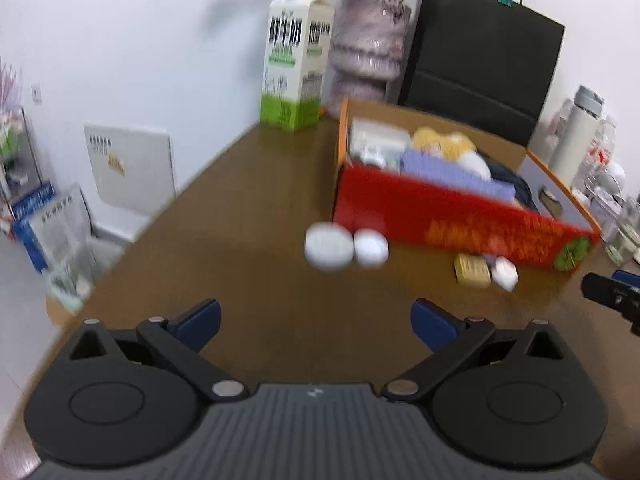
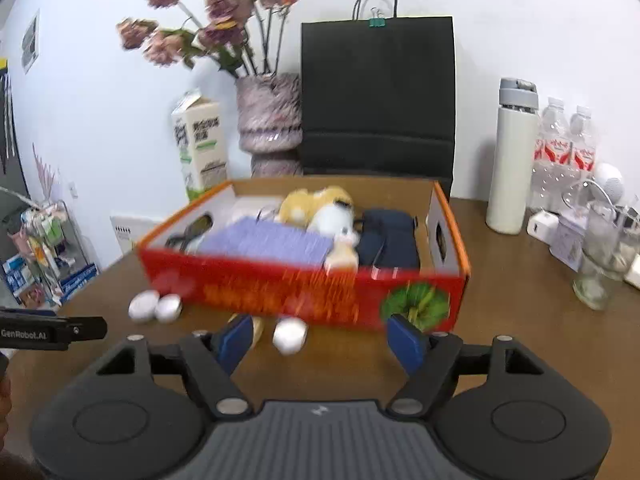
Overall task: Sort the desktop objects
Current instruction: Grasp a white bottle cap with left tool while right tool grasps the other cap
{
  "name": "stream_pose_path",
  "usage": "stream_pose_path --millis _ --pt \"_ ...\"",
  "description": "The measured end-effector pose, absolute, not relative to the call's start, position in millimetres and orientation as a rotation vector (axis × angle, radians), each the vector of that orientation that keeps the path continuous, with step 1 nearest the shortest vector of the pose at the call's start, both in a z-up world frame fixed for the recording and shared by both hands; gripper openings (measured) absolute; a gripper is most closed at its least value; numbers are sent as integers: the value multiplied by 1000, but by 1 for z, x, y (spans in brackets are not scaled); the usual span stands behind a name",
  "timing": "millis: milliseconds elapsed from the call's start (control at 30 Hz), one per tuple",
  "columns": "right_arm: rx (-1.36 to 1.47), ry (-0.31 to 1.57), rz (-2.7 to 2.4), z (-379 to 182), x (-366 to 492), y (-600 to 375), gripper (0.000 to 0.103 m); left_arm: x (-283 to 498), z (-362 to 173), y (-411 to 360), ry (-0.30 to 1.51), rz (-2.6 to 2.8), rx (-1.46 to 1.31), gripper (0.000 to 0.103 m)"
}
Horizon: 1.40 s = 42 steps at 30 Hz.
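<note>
Left gripper fills the bottom of its own view, jaws spread wide, nothing between them, bare brown table under them. Ahead and slightly right: two white round cases, touching side by side, just in front of the red box. Further right along the box front, a small tan block touching a small white case. Milk carton and vase stand well beyond, at the back wall. The right gripper's tip shows at the right edge.

Right wrist view: right gripper also spread, holding nothing. The white case sits just ahead between the fingers, nearer the left one; the tan block is mostly hidden behind the left finger. Red box right behind, already holding a plush toy, a purple pack and a dark pouch. Round cases off to the left front. Bottles and a glass well right.

Handling guess: cases look light, hard, smooth plastic, likely slippery; pinch across the flat sides, low. Blur hides details.
</note>
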State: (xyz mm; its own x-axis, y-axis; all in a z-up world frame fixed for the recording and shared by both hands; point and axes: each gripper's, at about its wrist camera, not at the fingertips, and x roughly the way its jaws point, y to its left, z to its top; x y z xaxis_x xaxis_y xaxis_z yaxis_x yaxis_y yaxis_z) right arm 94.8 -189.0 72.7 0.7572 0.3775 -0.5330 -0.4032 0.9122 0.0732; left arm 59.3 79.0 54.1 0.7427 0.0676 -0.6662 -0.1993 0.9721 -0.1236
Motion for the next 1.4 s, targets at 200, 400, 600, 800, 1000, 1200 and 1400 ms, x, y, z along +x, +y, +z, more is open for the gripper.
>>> stream_pose_path --millis 200,400,600,800,1000,1200,1400 --pt "-94 573 454 52 49 -193 75 21 40 68 708 162 -106 103" --pt "-49 607 496 39 39 -189 74 41 43 75 674 160 -49 103" --pt "-74 582 599 45 56 -153 64 92 48 98 704 97 1 102" --pt "-156 584 696 47 96 -94 56 95 46 125 691 81 -20 101" --pt "-263 599 742 32 133 -32 42 97 40 139 696 45 -48 101" --pt "-244 656 745 21 152 -19 40 105 34 143 710 -3 -80 101" --pt "-272 641 716 27 138 -27 26 129 37 132 698 -47 -53 101"
